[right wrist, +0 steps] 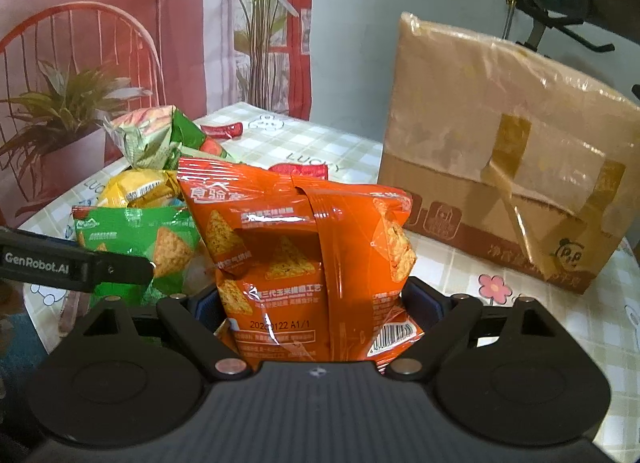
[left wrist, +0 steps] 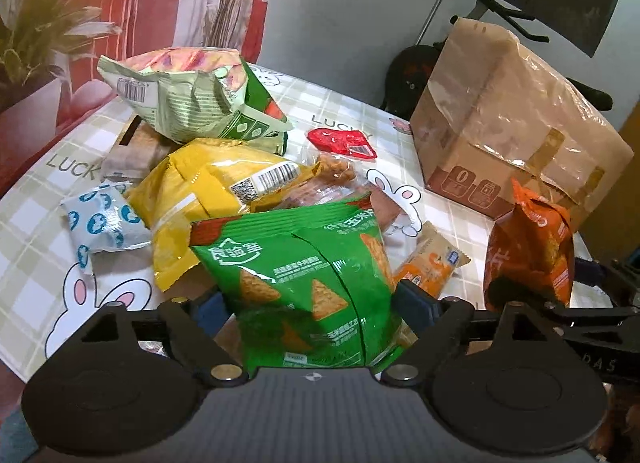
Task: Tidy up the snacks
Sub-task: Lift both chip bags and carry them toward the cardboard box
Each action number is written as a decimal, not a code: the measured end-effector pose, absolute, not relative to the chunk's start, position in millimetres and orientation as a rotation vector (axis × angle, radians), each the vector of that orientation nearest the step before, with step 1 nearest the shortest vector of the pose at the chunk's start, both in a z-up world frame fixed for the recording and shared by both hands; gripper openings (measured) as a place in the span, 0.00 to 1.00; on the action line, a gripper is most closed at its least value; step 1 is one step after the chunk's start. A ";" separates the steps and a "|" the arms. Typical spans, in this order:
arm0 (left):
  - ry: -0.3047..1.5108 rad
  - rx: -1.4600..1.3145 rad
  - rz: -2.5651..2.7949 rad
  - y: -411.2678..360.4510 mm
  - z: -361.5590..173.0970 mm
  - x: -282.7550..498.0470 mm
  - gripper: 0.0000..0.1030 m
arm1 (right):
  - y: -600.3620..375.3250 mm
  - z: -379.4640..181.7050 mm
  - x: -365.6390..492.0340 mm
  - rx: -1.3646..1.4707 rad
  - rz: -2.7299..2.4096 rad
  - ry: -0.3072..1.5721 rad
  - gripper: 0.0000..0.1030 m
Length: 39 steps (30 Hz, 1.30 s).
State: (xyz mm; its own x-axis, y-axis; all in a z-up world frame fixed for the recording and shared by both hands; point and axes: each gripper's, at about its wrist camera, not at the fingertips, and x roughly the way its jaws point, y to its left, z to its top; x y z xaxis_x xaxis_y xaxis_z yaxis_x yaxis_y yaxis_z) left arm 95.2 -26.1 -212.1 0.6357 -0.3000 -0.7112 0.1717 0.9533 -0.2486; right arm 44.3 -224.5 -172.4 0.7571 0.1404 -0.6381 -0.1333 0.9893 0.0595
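Left gripper (left wrist: 314, 303) jaws stand wide around the green chip bag (left wrist: 304, 279); right gripper (right wrist: 320, 299) jaws hold the orange chip bag (right wrist: 296, 247) near the cardboard box (right wrist: 500, 151)

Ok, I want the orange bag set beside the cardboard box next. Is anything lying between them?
Nothing visible. The orange bag is held in the right claw, and only bare checked tablecloth shows between it and the cardboard box.
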 end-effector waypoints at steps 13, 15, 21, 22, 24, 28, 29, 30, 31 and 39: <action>0.670 -0.105 -0.266 -20.9 -163.5 64.8 0.68 | -227.0 -165.4 40.2 0.017 0.132 0.681 0.88; 0.631 -0.063 -0.252 -24.3 -152.4 60.9 0.68 | -228.1 -161.9 38.9 0.014 0.125 0.672 0.88; 0.562 0.010 -0.183 -30.1 -127.8 63.1 0.69 | -232.8 -146.5 35.6 -0.002 0.102 0.627 0.88; 0.559 0.010 -0.175 -30.3 -124.4 65.5 0.69 | -234.3 -143.8 35.2 0.004 0.100 0.624 0.88; 0.551 0.015 -0.160 -31.0 -117.7 68.6 0.69 | -238.7 -137.5 34.9 0.001 0.089 0.608 0.88; 0.536 0.024 -0.141 -34.7 -103.4 75.1 0.69 | -247.4 -125.2 35.3 -0.005 0.068 0.580 0.88; 0.532 0.026 -0.138 -36.1 -99.7 77.1 0.69 | -249.9 -121.9 35.5 -0.006 0.061 0.573 0.88; 0.528 0.028 -0.135 -36.8 -95.9 77.6 0.69 | -252.3 -119.0 35.8 -0.006 0.054 0.566 0.88; 0.523 0.030 -0.131 -38.1 -92.1 78.7 0.69 | -254.1 -116.4 36.4 -0.006 0.048 0.561 0.88; 0.484 0.025 -0.184 -42.9 -66.6 83.8 0.69 | -260.1 -95.3 41.0 -0.011 0.006 0.533 0.88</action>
